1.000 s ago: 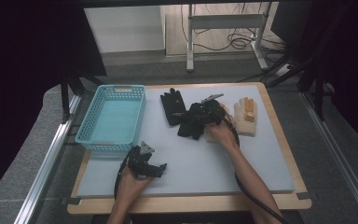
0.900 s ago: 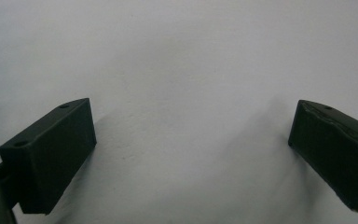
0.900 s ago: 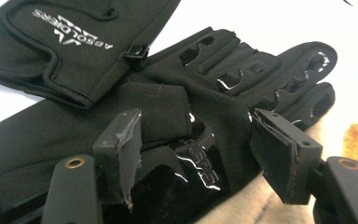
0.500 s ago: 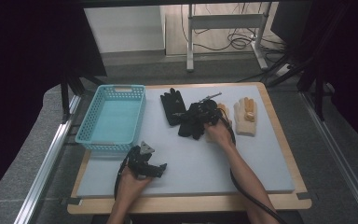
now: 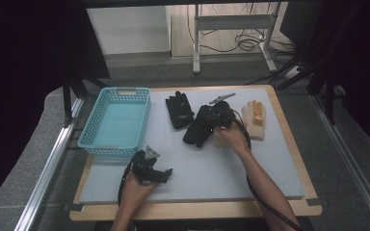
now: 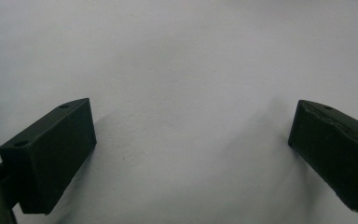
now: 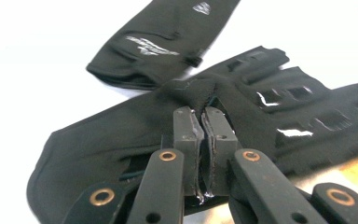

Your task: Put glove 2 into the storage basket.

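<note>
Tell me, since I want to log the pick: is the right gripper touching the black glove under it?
Touching. In the right gripper view the right gripper has its jaws shut on a pinched fold of the black glove.

Right gripper (image 5: 207,126) on black glove (image 5: 198,131) — pinched.

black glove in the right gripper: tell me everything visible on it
The black glove looks like soft knit fabric, with pale glints between its fingers. The right gripper has just closed on a pinched fold near its middle, which tents up. The rest lies limp on the grey mat, fingers overlapping a cream glove. A second black glove with small white print lies just beyond it.
</note>
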### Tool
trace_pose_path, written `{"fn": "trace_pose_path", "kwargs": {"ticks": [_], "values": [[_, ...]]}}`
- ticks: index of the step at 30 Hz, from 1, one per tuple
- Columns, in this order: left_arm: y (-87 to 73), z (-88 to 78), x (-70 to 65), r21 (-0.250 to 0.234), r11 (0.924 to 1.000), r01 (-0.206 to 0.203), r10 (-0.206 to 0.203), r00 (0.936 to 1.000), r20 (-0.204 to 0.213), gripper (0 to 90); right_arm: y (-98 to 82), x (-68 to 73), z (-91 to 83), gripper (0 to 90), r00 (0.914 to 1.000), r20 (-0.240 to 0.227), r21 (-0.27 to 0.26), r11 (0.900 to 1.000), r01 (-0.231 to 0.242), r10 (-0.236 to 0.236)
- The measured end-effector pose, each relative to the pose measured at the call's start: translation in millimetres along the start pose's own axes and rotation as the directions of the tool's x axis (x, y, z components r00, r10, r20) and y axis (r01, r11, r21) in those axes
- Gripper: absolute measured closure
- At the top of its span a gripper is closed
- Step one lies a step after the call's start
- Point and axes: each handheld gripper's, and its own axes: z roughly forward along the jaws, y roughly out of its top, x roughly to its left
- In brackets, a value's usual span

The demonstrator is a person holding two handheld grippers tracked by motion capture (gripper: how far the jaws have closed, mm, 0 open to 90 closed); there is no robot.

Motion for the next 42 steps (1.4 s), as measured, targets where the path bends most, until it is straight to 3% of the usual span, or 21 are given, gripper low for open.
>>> {"fn": "trace_pose_path", "kwargs": {"ticks": [3,5,6,10,12,14,15,17,18,19,20,22,23,25,27,29,35,39,42], "values": [[0.0,0.0,-0.1,-0.001,1.0,0.002,-0.002,1.0,0.001,1.2,-1.8,13.3,-23.8,84.2,0.998,-0.043,-0.027,0.999,0.045,-0.046],[0.0,0.0,-0.1,-0.001,1.0,0.001,-0.001,1.0,0.001,1.2,-2.1,16.4,-28.0,84.2,0.9973,-0.049,-0.032,0.998,0.054,-0.055],[0.0,0.0,-0.1,-0.001,1.0,0.002,-0.002,1.0,0.001,1.2,-3.4,25.6,-40.5,84.2,0.9939,-0.065,-0.045,0.995,0.086,-0.089],[0.1,0.0,-0.1,-0.001,1.0,-0.001,0.001,1.0,-0.001,1.2,-5.9,38.4,-54.4,84.2,0.9892,-0.085,-0.05,0.992,0.116,-0.12],[0.0,0.0,-0.1,-0.001,1.0,0.0,0.0,1.0,-0.001,1.2,-12.6,53.0,-65.1,84.2,0.9804,-0.114,-0.035,0.987,0.158,-0.161],[0.0,0.0,-0.1,-0.001,1.0,0.0,0.0,1.0,-0.001,1.2,-16.0,57.4,-67.3,84.1,0.9768,-0.129,-0.029,0.985,0.168,-0.171],[0.0,0.3,-0.4,-0.006,1.0,0.005,-0.005,1.0,-0.001,1.2,-25.3,67.1,-70.3,84.1,0.9675,-0.164,-0.007,0.981,0.194,-0.193],[0.0,0.3,-0.3,-0.004,1.0,0.003,-0.003,1.0,-0.001,1.2,-28.6,70.0,-70.6,84.1,0.9649,-0.173,0.002,0.98,0.201,-0.197],[0.0,0.3,-0.4,-0.005,1.0,0.005,-0.005,1.0,-0.001,1.2,-38.0,76.4,-69.7,84.0,0.9583,-0.198,0.019,0.977,0.214,-0.206],[0.0,0.3,-0.4,-0.005,1.0,0.005,-0.005,1.0,-0.001,1.2,-38.0,76.4,-69.7,84.0,0.9583,-0.198,0.019,0.977,0.214,-0.206],[0.0,0.3,-0.4,-0.005,1.0,0.005,-0.005,1.0,-0.001,1.3,-47.7,81.6,-65.6,83.5,0.9506,-0.229,0.025,0.975,0.221,-0.21],[0.0,0.3,-0.4,-0.005,1.0,0.005,-0.005,1.0,-0.002,1.2,-53.6,84.7,-61.2,81.7,0.9462,-0.241,0.025,0.973,0.228,-0.216],[0.0,0.2,-0.4,-0.005,1.0,0.004,-0.004,1.0,-0.002,1.2,-60.5,87.2,-55.2,77.6,0.9451,-0.229,-0.005,0.971,0.238,-0.233],[0.0,0.2,-0.4,-0.005,1.0,0.004,-0.004,1.0,-0.002,1.3,-61.4,86.2,-54.1,74.6,0.9475,-0.226,-0.019,0.973,0.228,-0.227],[0.0,0.2,-0.3,-0.005,1.0,0.004,-0.004,1.0,-0.002,1.2,-60.0,77.5,-52.9,71.4,0.9559,-0.229,-0.051,0.983,0.176,-0.183],[0.0,0.1,-0.4,-0.004,1.0,0.005,-0.005,1.0,-0.002,1.3,-55.9,65.2,-51.2,69.1,0.9662,-0.204,-0.062,0.987,0.149,-0.158],[0.0,-0.1,-0.2,0.0,1.0,0.001,-0.001,1.0,0.0,1.3,-47.9,48.7,-42.3,68.0,0.9779,-0.17,-0.068,0.991,0.111,-0.122],[0.0,-0.1,0.0,0.001,1.0,0.0,0.0,1.0,-0.001,1.3,-32.4,37.2,-25.4,68.1,0.9858,-0.142,-0.069,0.994,0.081,-0.09],[0.0,-0.1,0.0,0.001,1.0,0.0,0.0,1.0,0.0,1.2,-20.6,32.3,-13.0,70.0,0.9904,-0.104,-0.06,0.995,0.085,-0.091]]}}
